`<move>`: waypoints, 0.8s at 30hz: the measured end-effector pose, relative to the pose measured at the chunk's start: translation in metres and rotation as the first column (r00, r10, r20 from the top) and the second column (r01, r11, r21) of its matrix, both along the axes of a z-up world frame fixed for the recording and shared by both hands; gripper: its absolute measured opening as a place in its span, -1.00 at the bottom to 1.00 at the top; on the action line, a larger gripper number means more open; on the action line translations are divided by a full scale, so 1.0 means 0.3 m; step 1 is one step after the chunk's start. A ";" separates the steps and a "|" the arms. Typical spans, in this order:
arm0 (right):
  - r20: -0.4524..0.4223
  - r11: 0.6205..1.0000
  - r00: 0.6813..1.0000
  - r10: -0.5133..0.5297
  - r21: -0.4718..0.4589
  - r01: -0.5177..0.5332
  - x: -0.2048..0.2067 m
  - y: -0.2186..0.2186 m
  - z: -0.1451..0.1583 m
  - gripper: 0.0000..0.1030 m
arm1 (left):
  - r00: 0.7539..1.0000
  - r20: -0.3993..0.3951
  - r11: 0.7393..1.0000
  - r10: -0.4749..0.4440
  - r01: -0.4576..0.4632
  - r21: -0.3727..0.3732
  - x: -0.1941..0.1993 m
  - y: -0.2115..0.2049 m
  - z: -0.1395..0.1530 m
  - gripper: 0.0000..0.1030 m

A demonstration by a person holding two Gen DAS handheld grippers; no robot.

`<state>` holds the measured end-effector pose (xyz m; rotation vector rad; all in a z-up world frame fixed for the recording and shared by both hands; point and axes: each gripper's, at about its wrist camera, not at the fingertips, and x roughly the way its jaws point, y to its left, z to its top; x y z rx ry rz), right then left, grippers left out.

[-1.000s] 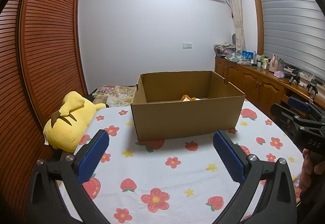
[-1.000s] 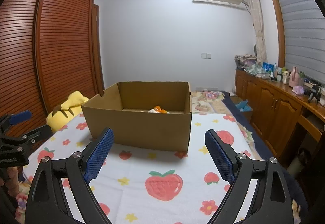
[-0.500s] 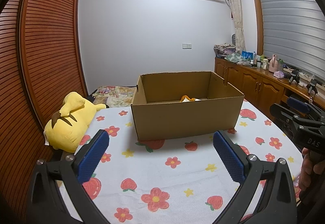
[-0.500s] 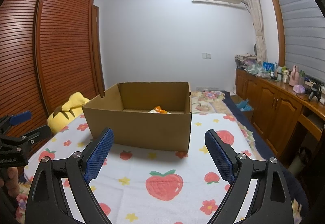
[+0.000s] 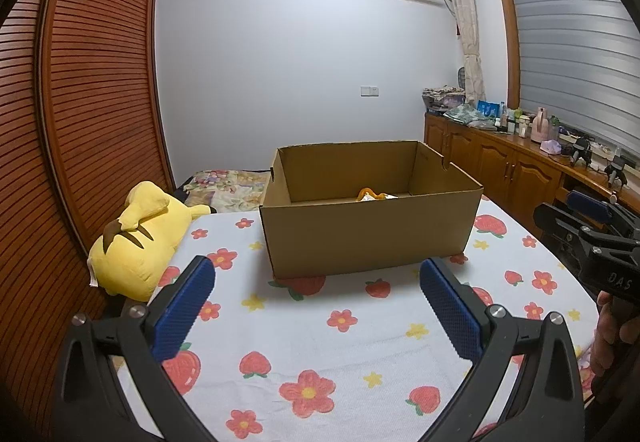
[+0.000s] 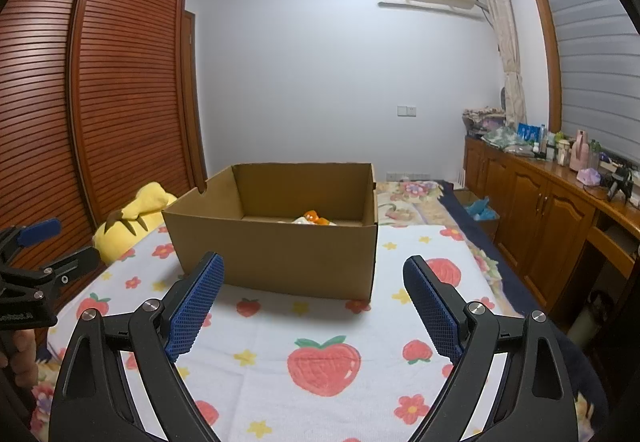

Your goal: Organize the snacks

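Observation:
An open brown cardboard box (image 5: 372, 230) stands on the flower-and-strawberry cloth (image 5: 340, 354); it also shows in the right wrist view (image 6: 276, 250). Inside it only the top of an orange and white snack packet (image 5: 374, 195) shows, seen too in the right wrist view (image 6: 314, 218). My left gripper (image 5: 316, 282) is open and empty, held above the cloth in front of the box. My right gripper (image 6: 314, 278) is open and empty, also in front of the box. Each gripper shows at the edge of the other's view.
A yellow plush toy (image 5: 140, 238) lies at the cloth's left edge by the slatted wooden wardrobe (image 5: 80, 145). A wooden sideboard (image 5: 520, 169) with bottles and clutter runs along the right wall. A patterned bedspread (image 6: 416, 197) lies behind the box.

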<state>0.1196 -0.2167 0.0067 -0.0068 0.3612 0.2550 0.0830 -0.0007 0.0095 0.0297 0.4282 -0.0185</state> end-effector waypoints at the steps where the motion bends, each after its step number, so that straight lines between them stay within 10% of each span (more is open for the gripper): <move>1: 0.000 1.000 1.000 0.001 0.001 -0.001 0.000 0.000 0.000 0.80 | 1.000 0.000 1.000 0.001 -0.001 0.000 0.001 0.001 0.000 1.00; 24: -0.002 1.000 1.000 0.001 0.006 -0.001 0.000 -0.001 0.000 0.80 | 1.000 0.002 1.000 -0.001 0.001 -0.003 0.002 0.007 -0.001 1.00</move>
